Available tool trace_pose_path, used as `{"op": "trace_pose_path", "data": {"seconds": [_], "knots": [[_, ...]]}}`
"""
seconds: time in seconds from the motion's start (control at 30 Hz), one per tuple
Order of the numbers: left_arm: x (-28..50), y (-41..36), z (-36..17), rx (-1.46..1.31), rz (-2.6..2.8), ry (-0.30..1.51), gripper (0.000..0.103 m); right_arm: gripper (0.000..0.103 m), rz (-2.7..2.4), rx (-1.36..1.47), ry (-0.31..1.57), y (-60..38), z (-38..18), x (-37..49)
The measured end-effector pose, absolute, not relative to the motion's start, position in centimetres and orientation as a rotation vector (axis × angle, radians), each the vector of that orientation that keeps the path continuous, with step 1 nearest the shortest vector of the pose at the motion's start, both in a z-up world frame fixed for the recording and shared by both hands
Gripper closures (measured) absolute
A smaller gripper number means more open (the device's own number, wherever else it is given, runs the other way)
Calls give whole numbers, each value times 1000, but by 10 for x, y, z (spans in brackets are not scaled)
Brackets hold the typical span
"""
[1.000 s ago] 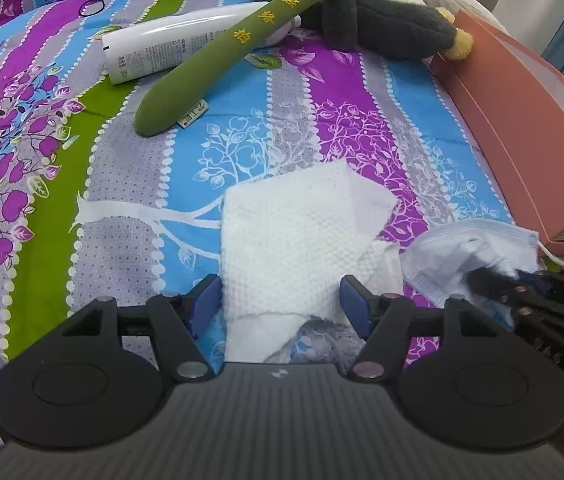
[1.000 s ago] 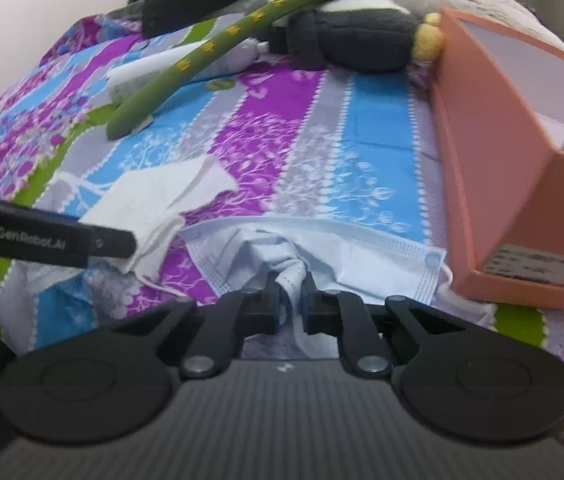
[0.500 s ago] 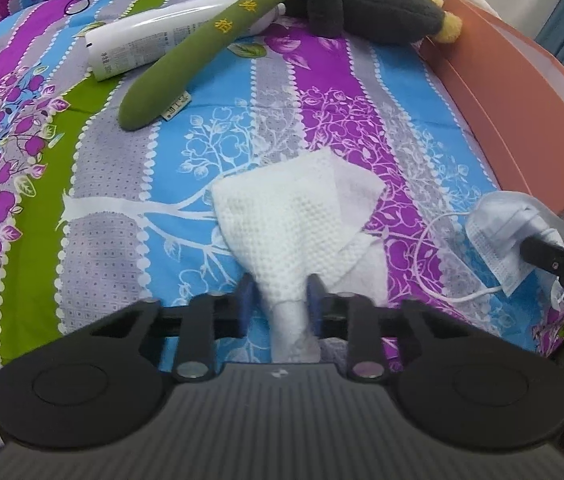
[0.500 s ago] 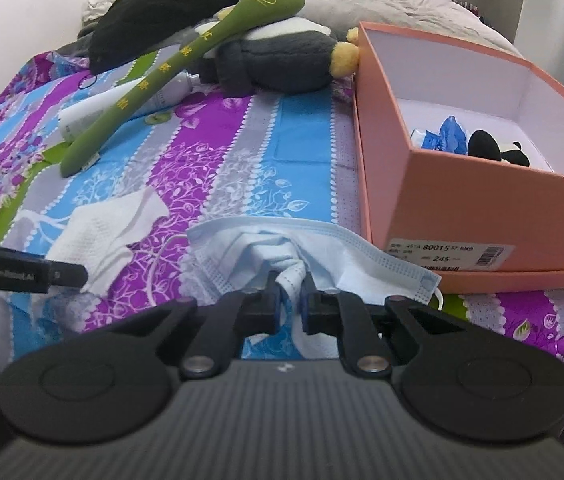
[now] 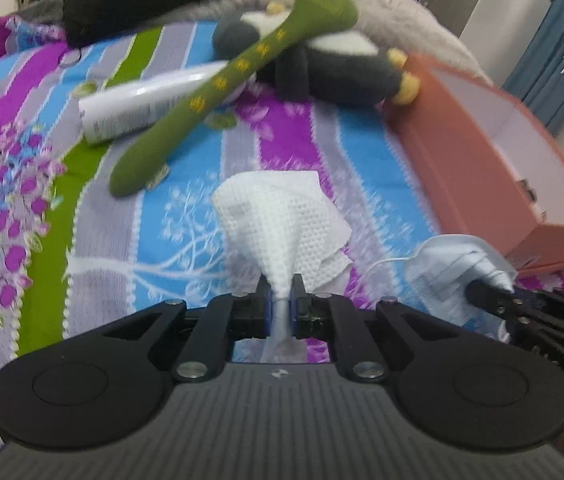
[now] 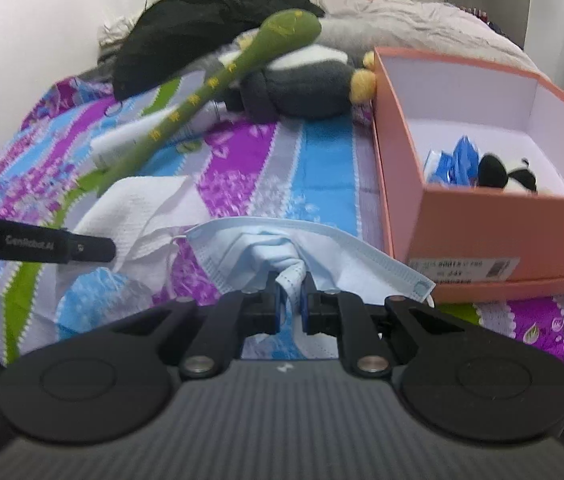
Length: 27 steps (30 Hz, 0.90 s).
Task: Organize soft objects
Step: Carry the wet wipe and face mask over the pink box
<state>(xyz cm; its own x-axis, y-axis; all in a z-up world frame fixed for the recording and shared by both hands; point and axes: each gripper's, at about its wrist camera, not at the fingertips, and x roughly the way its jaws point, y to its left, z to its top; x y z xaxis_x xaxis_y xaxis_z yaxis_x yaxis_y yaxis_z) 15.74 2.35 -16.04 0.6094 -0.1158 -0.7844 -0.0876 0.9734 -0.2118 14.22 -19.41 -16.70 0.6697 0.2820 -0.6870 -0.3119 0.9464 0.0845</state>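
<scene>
I see a bed [image 6: 321,168] with a stripy flower cover. On it lie a white tube [image 5: 138,108], a penguin toy [image 6: 301,84] and a pink box [image 6: 481,216].

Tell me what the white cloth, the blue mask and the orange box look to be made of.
White waffle-textured cloth: likely nonwoven wipe or paper towel; dimpled, matte, drapes limply. Pale blue pleated face mask: nonwoven fabric, with embossed edges and a thin ear loop. Orange open box: cardboard, matte, with stiff flat walls, a white lining and a printed label.

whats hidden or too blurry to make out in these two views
- Box label, right wrist view: print too blurred to read.
- Blue packet and panda toy in the orange box: lower parts behind its near wall.
- White tube, left wrist view: text motion-blurred, partly under the green plush stick.
</scene>
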Motion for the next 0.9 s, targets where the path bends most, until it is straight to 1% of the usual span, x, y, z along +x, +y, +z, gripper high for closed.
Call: {"op": "trace_pose_path", "data": {"seconds": [0.23,0.53,0.9], "knots": [[161,15,-108,-237,-58,820,93,90,349,-28,659,-195,-125,142],[186,-1,-37,-204,-114,687,93,90,361,5,504,-205,-62,162],[242,-28,19,-194,-183,603,93,90,293,31,403,-240,-18,197]]}}
